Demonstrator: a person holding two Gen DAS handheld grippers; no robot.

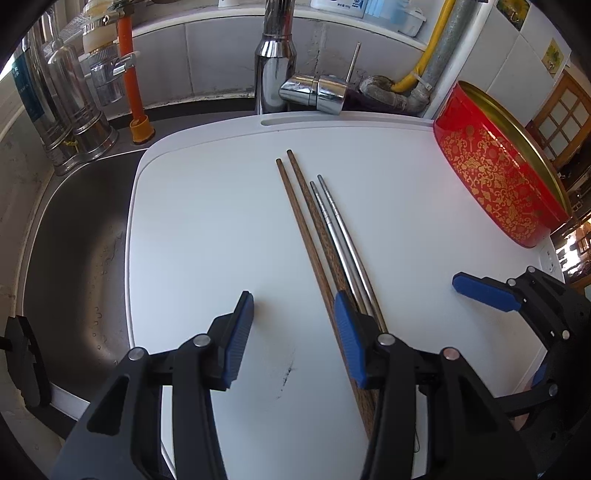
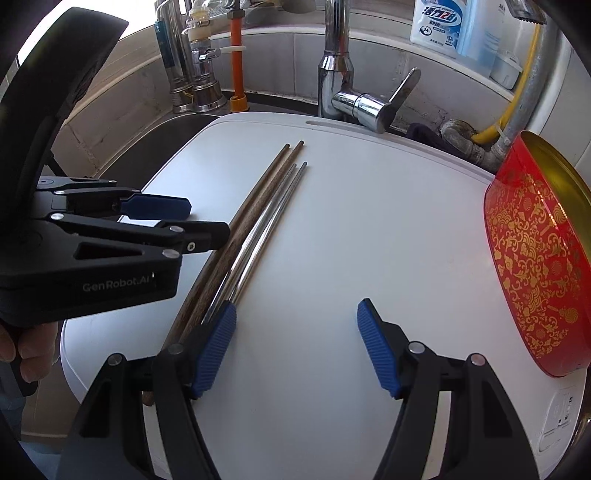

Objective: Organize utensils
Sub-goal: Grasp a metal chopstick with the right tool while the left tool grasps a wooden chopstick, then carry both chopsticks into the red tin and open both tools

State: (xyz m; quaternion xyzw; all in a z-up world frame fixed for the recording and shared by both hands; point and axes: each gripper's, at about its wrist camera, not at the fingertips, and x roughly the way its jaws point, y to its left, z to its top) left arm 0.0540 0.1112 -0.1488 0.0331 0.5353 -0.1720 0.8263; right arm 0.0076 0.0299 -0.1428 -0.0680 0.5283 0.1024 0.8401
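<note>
Two brown wooden chopsticks and two metal chopsticks lie side by side on a white cutting board. My left gripper is open and empty; its right finger sits over the near ends of the chopsticks. It shows at the left of the right wrist view. My right gripper is open and empty just right of the chopsticks, its left finger beside the metal pair. One blue pad of it shows in the left wrist view.
A red and gold round tin stands on the board's right edge. A chrome faucet rises behind the board. A steel sink lies to the left. Pipes and a detergent bottle line the back wall.
</note>
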